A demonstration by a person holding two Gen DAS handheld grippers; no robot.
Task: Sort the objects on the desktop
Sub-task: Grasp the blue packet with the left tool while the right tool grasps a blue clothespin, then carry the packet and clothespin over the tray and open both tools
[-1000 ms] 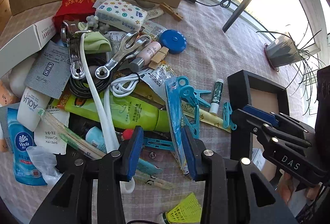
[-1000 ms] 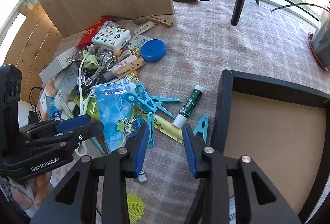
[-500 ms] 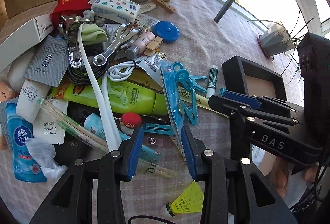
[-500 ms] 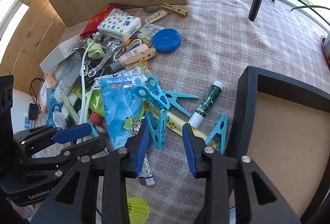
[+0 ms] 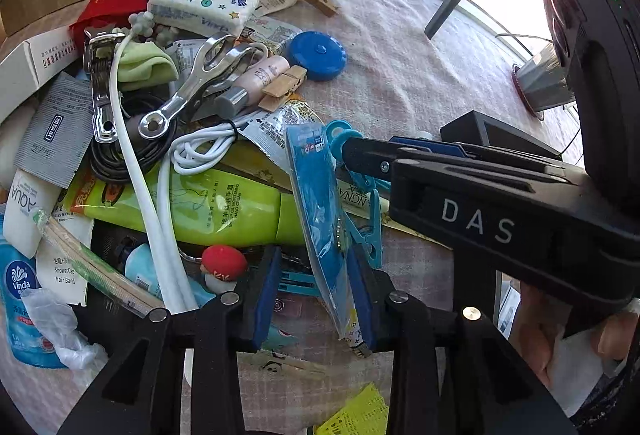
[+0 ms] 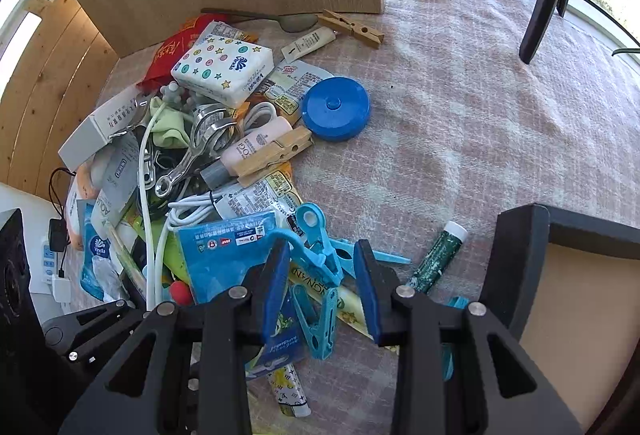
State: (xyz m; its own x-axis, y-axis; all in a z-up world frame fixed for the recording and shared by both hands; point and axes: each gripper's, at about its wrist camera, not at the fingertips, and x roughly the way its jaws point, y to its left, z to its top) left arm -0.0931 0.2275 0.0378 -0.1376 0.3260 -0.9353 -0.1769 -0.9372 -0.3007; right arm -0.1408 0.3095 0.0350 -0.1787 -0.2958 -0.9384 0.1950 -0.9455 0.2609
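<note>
While clutter crowds both tongs, cloth (image 6: 460,107) beside lies bare.

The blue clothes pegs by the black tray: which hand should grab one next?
Probably the right. Its tongs sit directly over the blue pegs, one lying between the open jaws, with the black tray beside them. The left tongs, just narrowed, straddle a blue packet instead.

Both wrist cameras look steeply down along their own fingers, close over the clutter on the counter (image 6: 460,107). The left view sits left of the blue packet (image 5: 320,203), facing it edge-on; the right view looks from just right of it. Both share that packet (image 6: 228,255), the blue tape measure (image 5: 318,55) (image 6: 336,108) and the black tray (image 5: 500,133) (image 6: 516,259).
</note>
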